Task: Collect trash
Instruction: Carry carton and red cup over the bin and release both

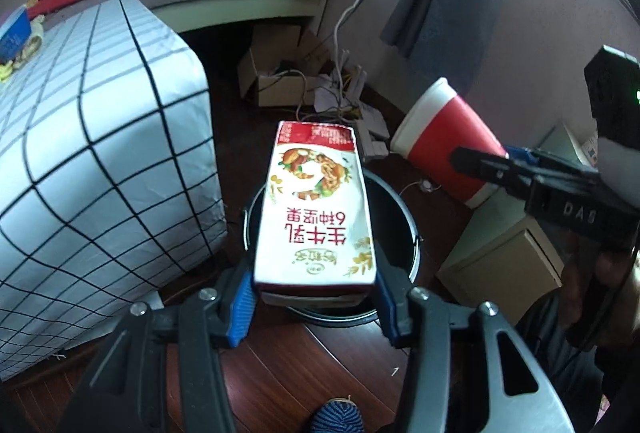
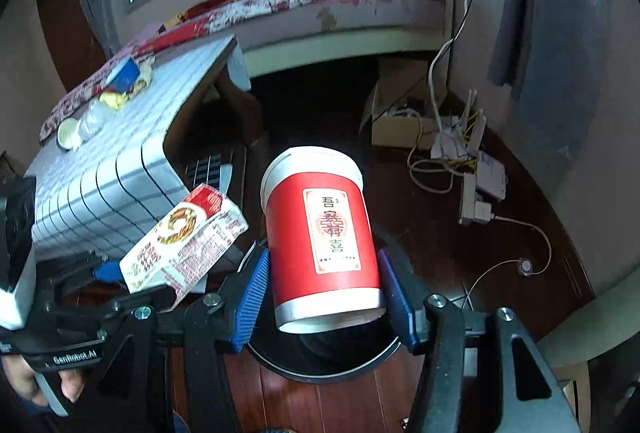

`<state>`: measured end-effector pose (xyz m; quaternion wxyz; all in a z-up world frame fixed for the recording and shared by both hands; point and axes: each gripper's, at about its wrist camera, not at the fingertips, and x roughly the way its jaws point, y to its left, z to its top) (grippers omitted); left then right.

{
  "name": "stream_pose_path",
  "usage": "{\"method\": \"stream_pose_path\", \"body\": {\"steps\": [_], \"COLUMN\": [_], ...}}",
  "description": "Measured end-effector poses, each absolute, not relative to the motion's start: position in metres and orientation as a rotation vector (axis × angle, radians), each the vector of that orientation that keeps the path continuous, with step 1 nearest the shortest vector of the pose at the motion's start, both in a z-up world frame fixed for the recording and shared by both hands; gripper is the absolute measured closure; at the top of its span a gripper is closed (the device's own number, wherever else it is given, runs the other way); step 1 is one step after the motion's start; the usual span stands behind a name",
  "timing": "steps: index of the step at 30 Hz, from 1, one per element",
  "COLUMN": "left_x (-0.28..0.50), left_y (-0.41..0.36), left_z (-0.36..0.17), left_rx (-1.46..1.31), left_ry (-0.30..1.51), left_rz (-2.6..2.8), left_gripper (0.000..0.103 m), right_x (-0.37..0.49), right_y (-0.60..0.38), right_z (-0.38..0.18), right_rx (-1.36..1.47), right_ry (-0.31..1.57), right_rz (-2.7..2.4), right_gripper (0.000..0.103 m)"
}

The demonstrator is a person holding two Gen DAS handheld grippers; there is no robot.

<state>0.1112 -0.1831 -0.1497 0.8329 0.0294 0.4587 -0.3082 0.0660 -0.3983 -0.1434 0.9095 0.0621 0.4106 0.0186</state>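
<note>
Gripping: left gripper (image 1: 316, 297) clamped on milk carton (image 1: 316, 209); right gripper (image 2: 326, 297) clamped on red cup (image 2: 324, 241), both above black bin (image 1: 404, 229), table (image 1: 100, 153) at nine o'clock.

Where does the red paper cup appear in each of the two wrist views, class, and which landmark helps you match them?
Left wrist view: the red paper cup sits at right of centre, tilted, clamped by the right gripper.
Right wrist view: the same cup fills the centre, between the blue pads.
Shared landmark: the black trash bin below both held items.
</note>
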Motion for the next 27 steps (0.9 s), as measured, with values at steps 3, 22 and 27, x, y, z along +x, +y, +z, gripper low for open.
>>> {"method": "stream_pose_path", "body": {"steps": [3,22,27], "left_x": [0.116,0.131,0.13], "left_y": [-0.19,-0.174,-0.175], "left_z": [-0.155,-0.211,-0.204], "left_rx": [0.065,0.081,0.098], "left_ry": [0.99,1.031,1.007], "left_rz": [-0.669,-0.371,-0.364], "left_gripper": [0.051,0.0,0.0], "right_x": [0.071,0.093,0.095], "right_y": [-0.402,-0.417,-0.41], "right_z": [-0.153,-0.221,-0.217], "right_rx": [0.136,0.081,0.062], "right_ry": [0.861,1.09,1.079], "right_rz": [0.057,-0.089,-0.087], "right_gripper": [0.044,0.001,0.001]}}
